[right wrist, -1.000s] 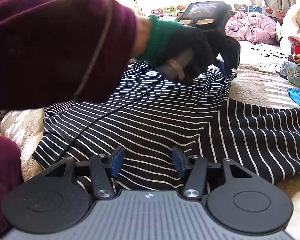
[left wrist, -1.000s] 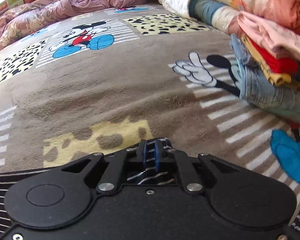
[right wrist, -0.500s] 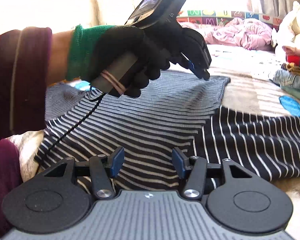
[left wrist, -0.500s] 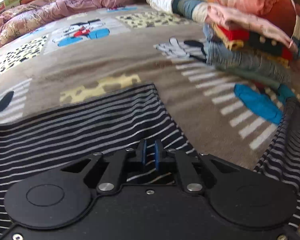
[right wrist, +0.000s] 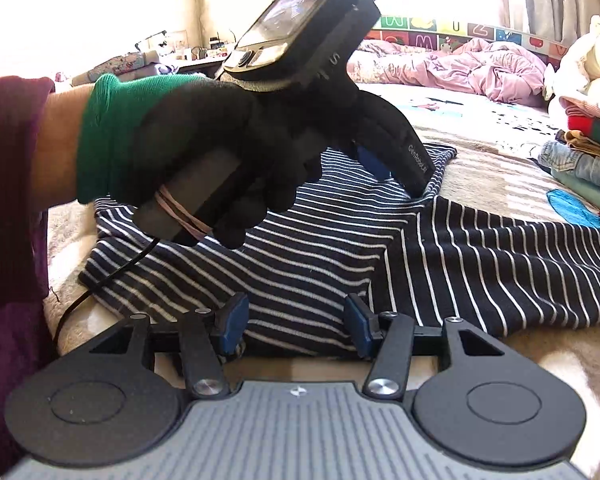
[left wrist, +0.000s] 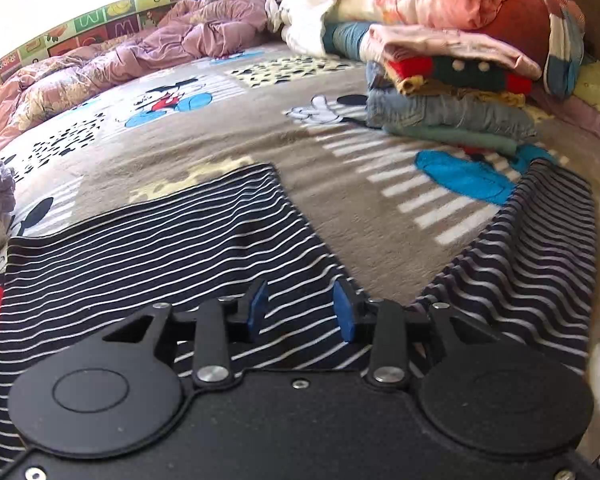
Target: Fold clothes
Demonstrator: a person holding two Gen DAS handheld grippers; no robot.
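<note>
Black white-striped shirt (left wrist: 148,264) on a brown cartoon-print blanket (left wrist: 220,136).

A cartoon-mouse blanket (left wrist: 228,148) covered the bed. A crumpled pink quilt (left wrist: 148,52) lay upper left, beneath an alphabet-patterned border (left wrist: 100,26) along the top edge.

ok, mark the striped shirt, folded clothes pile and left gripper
striped shirt (left wrist: 148,248), left wrist view, folded-over panel
folded clothes pile (left wrist: 452,112), left wrist view, denim layer
left gripper (left wrist: 300,312), left wrist view, between open fingertips

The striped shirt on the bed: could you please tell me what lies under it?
Under the striped shirt lies the cartoon-print blanket, showing around its edges. What the shirt covers cannot be seen.
</note>
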